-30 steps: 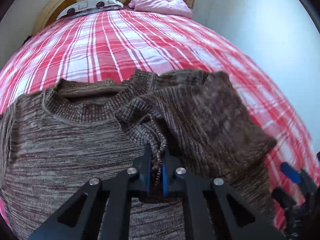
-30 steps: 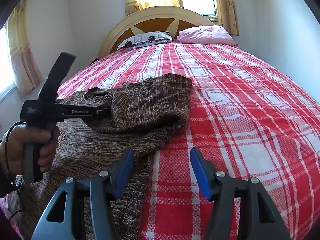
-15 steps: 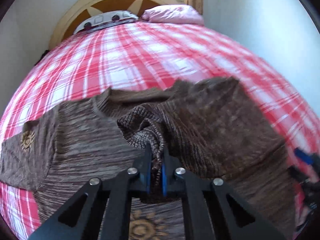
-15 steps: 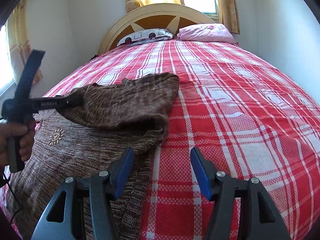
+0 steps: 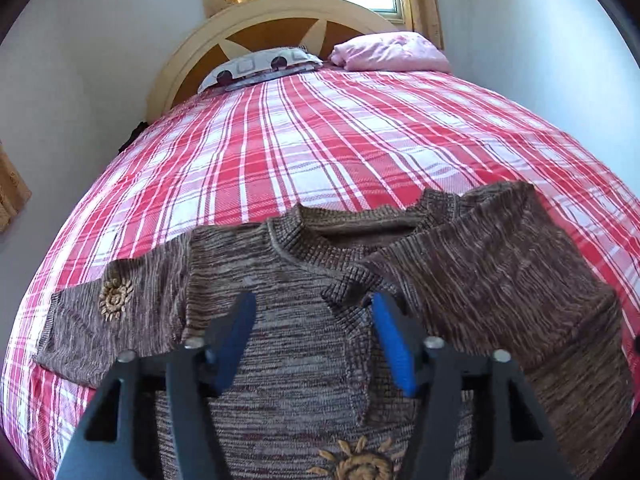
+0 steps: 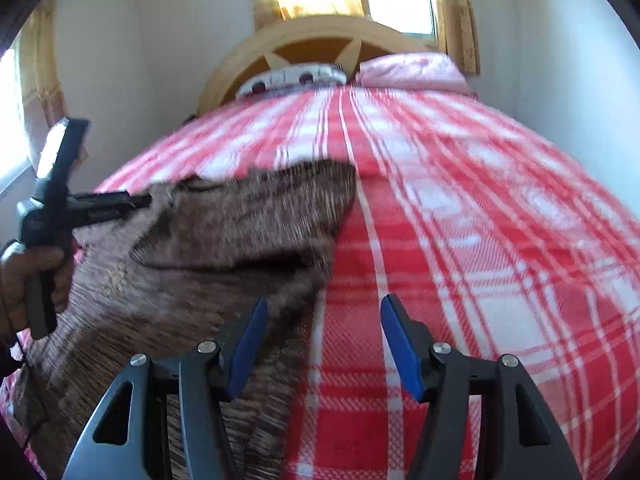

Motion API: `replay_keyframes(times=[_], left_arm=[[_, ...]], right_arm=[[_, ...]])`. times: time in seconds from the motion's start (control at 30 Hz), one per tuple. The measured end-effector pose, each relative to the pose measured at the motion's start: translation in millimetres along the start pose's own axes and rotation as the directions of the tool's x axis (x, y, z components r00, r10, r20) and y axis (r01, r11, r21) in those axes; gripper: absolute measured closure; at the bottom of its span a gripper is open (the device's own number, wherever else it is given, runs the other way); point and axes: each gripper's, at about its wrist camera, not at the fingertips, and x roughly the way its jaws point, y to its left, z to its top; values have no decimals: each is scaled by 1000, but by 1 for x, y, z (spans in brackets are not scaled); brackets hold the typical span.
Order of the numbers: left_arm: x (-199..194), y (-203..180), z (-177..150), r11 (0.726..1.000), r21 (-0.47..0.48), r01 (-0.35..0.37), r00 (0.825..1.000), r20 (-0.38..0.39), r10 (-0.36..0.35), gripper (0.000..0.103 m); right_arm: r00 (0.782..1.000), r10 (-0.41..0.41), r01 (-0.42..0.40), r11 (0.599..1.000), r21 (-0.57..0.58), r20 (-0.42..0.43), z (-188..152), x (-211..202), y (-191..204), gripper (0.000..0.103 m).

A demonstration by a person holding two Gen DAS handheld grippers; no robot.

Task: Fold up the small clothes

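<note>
A brown knit sweater [image 5: 280, 344] lies face up on the red plaid bed [image 5: 320, 152], neck toward the headboard. Its right sleeve [image 5: 480, 272] is folded in across the chest, and the ribbed cuff [image 5: 348, 284] rests just under the collar. The other sleeve, with a sun motif [image 5: 114, 298], lies spread out to the left. My left gripper [image 5: 313, 304] hovers over the chest with its jaws opening. The cuff lies beside the right finger and neither pad presses on it. My right gripper [image 6: 325, 304] stands open over the sweater's edge [image 6: 224, 240] and the bedspread, holding nothing.
A patterned pillow [image 5: 260, 66] and a pink pillow [image 5: 392, 52] lie against the rounded wooden headboard [image 5: 280, 12]. White walls close in on both sides, with a curtained window behind. A hand [image 6: 32, 280] grips the left tool at the left of the right wrist view.
My left gripper's jaws have parted and let go of the sleeve cuff, which now lies on the chest. The left gripper has drawn back and tilted up. The right gripper stays open.
</note>
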Motion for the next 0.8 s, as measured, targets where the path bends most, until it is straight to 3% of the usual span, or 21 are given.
replay_keyframes(times=[0.17,0.3,0.33,0.4,0.53,0.6,0.63,0.7,0.77,0.8], left_arm=[[33,-3,-16,992,73,-107,985,-125,116,37],[26,15,-30,993,59,-104,988,-105,110,31],[23,19,-32,995,49,-89,990,-105,94,31],[18,26,-34,997,19,-74,992,-104,75,31],[-3,26,-20,999,-40,-18,1000,4,18,30],[-7,15,-8,998,-40,45,999,26,-44,30],[-4,9,-4,996,-38,80,997,1,-80,30],[6,2,-2,989,-65,136,989,-51,-140,43],[20,-6,-5,982,-73,175,978,-105,-182,75],[25,-9,-7,982,-76,175,974,-130,-184,80]], right_arm=[[995,99,-98,987,-127,-1,38,20,38,43],[980,53,-85,983,-164,-191,26,73,54,43],[973,44,-82,983,-162,-225,19,80,53,43],[977,26,-64,982,-177,-213,9,80,54,43],[979,2,-38,984,-172,-203,5,80,57,43],[980,-31,-10,979,-202,-198,1,83,63,41],[980,-47,4,976,-217,-194,1,82,66,41],[980,-70,25,972,-235,-185,1,82,69,39],[981,-66,23,973,-228,-182,2,81,65,38],[981,-60,19,975,-221,-182,3,81,61,38]])
